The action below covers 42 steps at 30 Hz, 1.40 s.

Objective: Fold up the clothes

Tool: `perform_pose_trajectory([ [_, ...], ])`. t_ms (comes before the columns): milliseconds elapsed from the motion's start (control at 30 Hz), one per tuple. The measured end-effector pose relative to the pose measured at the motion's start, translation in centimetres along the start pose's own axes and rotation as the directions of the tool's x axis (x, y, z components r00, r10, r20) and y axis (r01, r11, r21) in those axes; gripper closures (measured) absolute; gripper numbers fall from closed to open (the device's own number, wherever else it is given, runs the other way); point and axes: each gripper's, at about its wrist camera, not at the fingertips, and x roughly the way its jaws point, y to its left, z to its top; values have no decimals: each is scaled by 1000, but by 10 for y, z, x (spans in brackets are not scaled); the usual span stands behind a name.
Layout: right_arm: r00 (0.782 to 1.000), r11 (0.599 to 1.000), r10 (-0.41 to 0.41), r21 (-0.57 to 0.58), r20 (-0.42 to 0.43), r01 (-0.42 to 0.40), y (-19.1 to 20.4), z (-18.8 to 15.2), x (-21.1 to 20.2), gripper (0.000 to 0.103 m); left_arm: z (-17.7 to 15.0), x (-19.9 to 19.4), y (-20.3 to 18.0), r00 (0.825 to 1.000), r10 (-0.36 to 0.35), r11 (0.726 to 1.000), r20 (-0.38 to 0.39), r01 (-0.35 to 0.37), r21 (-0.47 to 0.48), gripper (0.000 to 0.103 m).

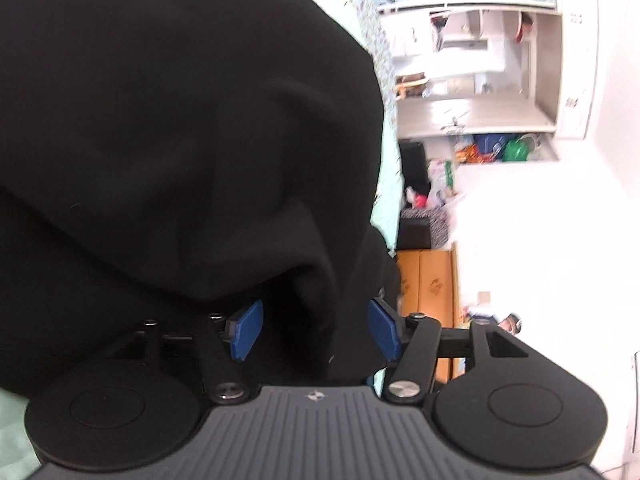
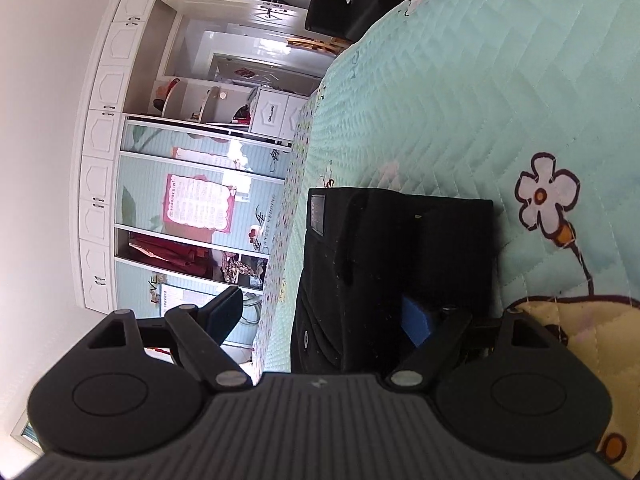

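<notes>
Black clothing (image 1: 180, 140), a soft matte fabric, fills most of your left wrist view in heavy rounded folds. A bunched fold of it sits between the blue pads (image 1: 248, 330) of your left tool (image 1: 316, 332); the pads stand a moderate way apart with the cloth packed between them, and it drapes up and over the tool's left side, so the tool appears to be gripping it.

Your right wrist view shows black trousers (image 2: 360, 260) lying folded into a neat rectangular block on the bed, with a waistband label (image 2: 317, 214) near one corner and small metal studs low on the left. The bed is covered by a mint green quilt (image 2: 460, 100) stitched in a zigzag pattern, with a flower printed in white and a cream patch.

Your right tool (image 2: 320, 316) is spread wide. One blue pad (image 2: 416, 320) rests against the trousers; the other finger (image 2: 224, 312) hangs past the bed's edge, gripping nothing. Both views are rolled sideways, with white wardrobes (image 2: 120, 140) behind.
</notes>
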Motion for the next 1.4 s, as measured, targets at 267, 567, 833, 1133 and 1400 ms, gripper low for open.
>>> perform_pose_trajectory([
  [267, 1000, 999, -12, 36, 9, 11, 1, 2, -2, 20, 6, 42, -29, 996, 89, 995, -9, -88, 36, 81],
  [567, 999, 982, 27, 184, 28, -32, -13, 11, -13, 20, 3, 32, -77, 998, -46, 982, -42, 53, 179, 91],
  [833, 997, 995, -67, 74, -37, 70, 5, 24, -15, 81, 0, 32, -92, 998, -42, 973, -54, 53, 226, 91],
  [1133, 996, 994, 82, -74, -42, -85, 60, 7, -53, 88, 18, -13, -107, 990, -124, 915, -68, 140, 377, 92],
  [1400, 986, 984, -168, 62, -13, 168, -16, -1, -83, 91, -40, 47, -38, 951, 192, 899, -244, -71, 433, 92],
])
